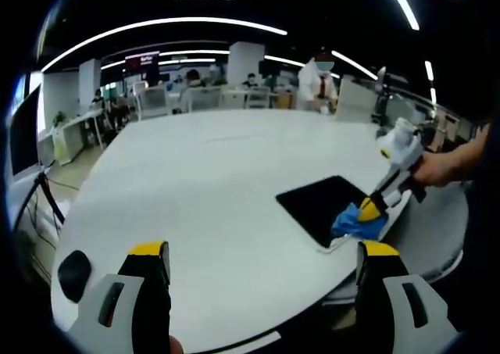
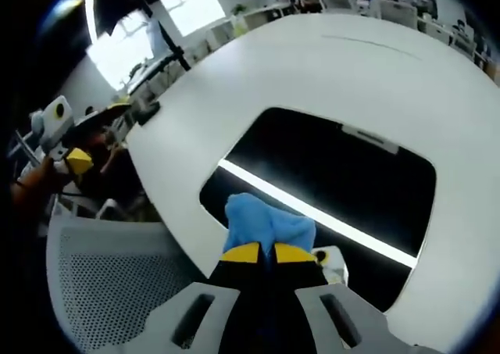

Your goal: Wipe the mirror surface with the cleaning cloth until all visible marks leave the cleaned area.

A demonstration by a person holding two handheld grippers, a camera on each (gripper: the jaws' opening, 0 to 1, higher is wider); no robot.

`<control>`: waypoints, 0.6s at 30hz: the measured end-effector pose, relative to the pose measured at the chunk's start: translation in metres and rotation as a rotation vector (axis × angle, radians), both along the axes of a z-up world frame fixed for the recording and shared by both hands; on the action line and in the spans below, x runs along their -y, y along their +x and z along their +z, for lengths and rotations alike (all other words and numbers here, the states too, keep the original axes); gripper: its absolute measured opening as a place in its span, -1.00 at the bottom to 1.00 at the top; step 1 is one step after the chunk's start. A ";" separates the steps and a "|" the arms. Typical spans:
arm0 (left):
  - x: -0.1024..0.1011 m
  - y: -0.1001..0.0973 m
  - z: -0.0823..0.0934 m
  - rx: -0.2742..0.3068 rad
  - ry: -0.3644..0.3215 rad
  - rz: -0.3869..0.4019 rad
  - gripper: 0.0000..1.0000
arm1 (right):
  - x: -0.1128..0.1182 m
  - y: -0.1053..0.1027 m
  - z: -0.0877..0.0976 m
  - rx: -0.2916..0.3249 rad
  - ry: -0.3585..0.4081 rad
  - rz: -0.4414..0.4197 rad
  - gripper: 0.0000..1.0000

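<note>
Blue cloth (image 2: pixel 266 225): pinched in right gripper (image 2: pixel 269 252) jaws, on mirror (image 2: pixel 336 174) corner nearest table (image 2: pixel 351 65) edge.
Mirror's long axis: runs ahead-right of those jaws.
Left gripper (image 1: pixel 262 264): wide open, empty, well apart.

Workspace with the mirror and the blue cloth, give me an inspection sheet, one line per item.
Surface: white table, rounded edge.
Job's things: dark mirror flat on the table, reflecting a ceiling light strip; blue cloth pressed on its near edge.
Clutter: small dark object at the table edge.
Grippers: right claw shut on the cloth; left claw open, holding nothing, above the table.
Cables: dark leads hang beside the table.
Surroundings: open office with desks and ceiling lights; mesh chair at the table.
</note>
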State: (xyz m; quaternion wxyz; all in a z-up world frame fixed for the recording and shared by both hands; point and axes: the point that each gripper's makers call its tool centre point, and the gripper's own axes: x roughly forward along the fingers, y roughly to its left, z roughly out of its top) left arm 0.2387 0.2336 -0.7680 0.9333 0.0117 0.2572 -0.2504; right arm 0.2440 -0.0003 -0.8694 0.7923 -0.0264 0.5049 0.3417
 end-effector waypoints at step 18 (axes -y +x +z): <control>0.006 -0.007 -0.009 -0.015 -0.005 0.000 0.99 | 0.005 0.007 0.000 0.002 -0.012 -0.009 -1.00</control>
